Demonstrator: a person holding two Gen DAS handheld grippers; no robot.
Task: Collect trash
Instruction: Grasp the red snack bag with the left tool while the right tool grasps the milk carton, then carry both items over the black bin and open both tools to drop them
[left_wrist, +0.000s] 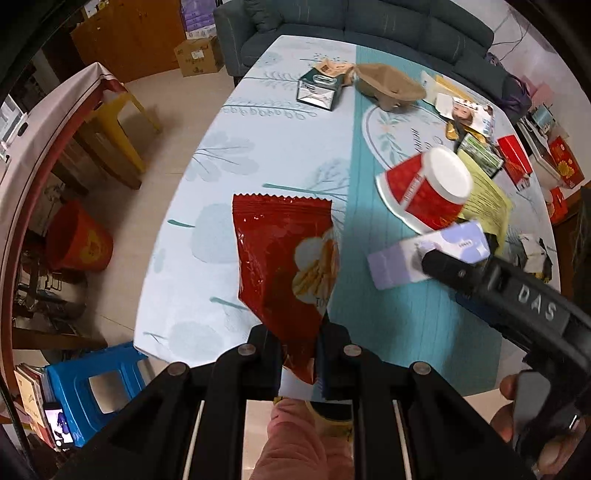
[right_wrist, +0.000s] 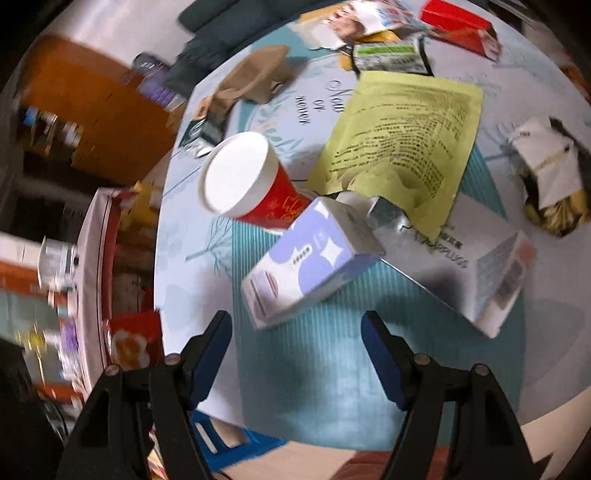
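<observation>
A red snack bag (left_wrist: 284, 258) with a picture of chips hangs above the table's near edge, pinched at its lower end by my left gripper (left_wrist: 299, 354), which is shut on it. My right gripper (right_wrist: 295, 321) is open just short of a purple and white box (right_wrist: 306, 258) that lies on the teal strip of the tablecloth. Nothing is between its blue pads. In the left wrist view one of its black fingers (left_wrist: 447, 267) lies over that box (left_wrist: 391, 266). A red paper cup (right_wrist: 251, 184) lies on its side behind the box.
A yellow-green pouch (right_wrist: 406, 140), a larger white box (right_wrist: 472, 266) and a crumpled wrapper (right_wrist: 550, 173) lie close by. A brown egg carton (left_wrist: 388, 85) and a green box (left_wrist: 317, 88) sit at the far end. A red bucket (left_wrist: 79, 240) and blue stool (left_wrist: 96, 384) stand on the floor to the left.
</observation>
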